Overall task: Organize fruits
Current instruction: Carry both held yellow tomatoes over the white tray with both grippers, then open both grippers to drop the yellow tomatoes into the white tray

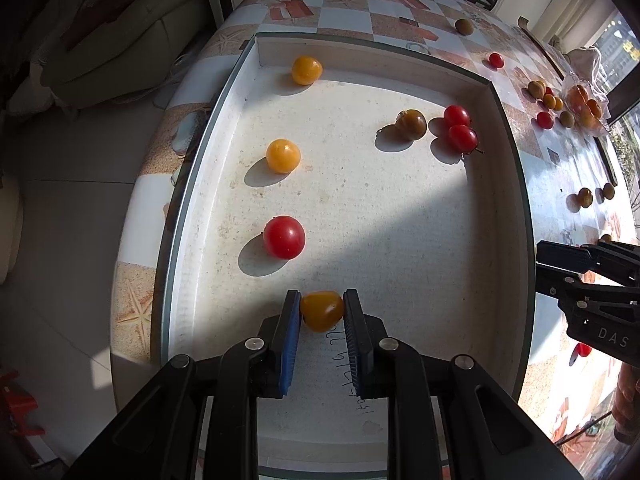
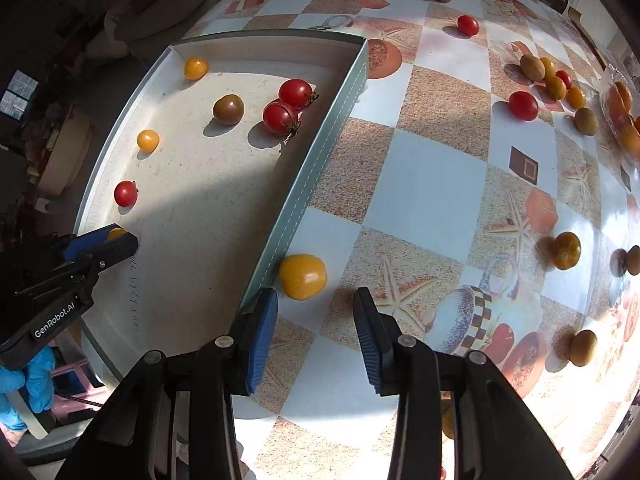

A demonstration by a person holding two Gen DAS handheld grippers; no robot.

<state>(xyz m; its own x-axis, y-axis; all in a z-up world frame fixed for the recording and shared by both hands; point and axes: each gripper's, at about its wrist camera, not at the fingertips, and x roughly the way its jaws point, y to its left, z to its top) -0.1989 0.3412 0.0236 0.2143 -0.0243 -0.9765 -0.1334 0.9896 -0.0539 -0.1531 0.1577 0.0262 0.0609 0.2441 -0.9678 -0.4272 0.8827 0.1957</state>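
Note:
My left gripper [image 1: 322, 312] is shut on an orange tomato [image 1: 322, 311] low over the near end of the white tray [image 1: 400, 220]. The tray holds two yellow tomatoes [image 1: 283, 155], a red one [image 1: 284, 237], a dark one [image 1: 411, 124] and two red ones [image 1: 460, 128] together. My right gripper [image 2: 316, 312] is open over the table, just short of a yellow tomato [image 2: 303, 276] that lies against the tray's outer wall [image 2: 316, 152]. The left gripper also shows in the right wrist view [image 2: 116, 240].
Several loose tomatoes, red [image 2: 523, 105], yellow [image 2: 566, 250] and olive [image 2: 583, 347], lie scattered on the patterned tablecloth [image 2: 424, 192] to the right of the tray. A clear bag of fruit [image 2: 622, 116] sits at the far right. The table's edge drops to the floor left of the tray.

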